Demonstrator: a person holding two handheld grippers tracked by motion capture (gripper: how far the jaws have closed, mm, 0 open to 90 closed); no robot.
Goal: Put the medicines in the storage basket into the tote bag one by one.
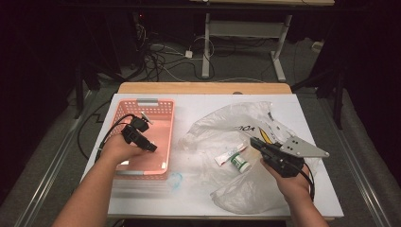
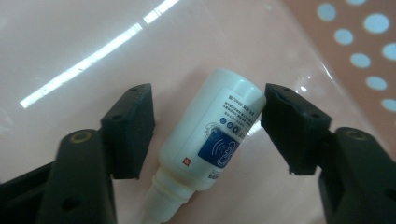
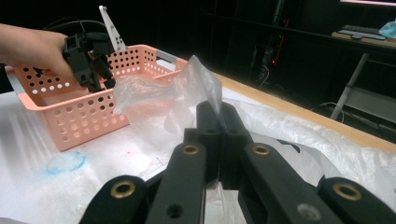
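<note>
- High view: the left gripper (image 1: 150, 146) hangs inside the pink basket (image 1: 160, 113), and the right gripper (image 1: 255, 142) sits over the clear plastic bag (image 1: 227, 124), with a green-capped tube (image 1: 236, 160) lying just beside it.
- Left gripper view: here's the basket's contents, a small white bottle (image 2: 212, 133) with a blue label lying on the pink floor, between parted jaws; the right pad looks about touching, the left is clear.
- Right gripper view: jaws pinched tight on a fold of the bag, pulling it up.

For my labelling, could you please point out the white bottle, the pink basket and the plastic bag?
white bottle (image 2: 210, 135): left gripper view, labelled body.
pink basket (image 1: 166, 124): high view, right wall.
plastic bag (image 3: 198, 79): right gripper view, pinched fold.
</note>
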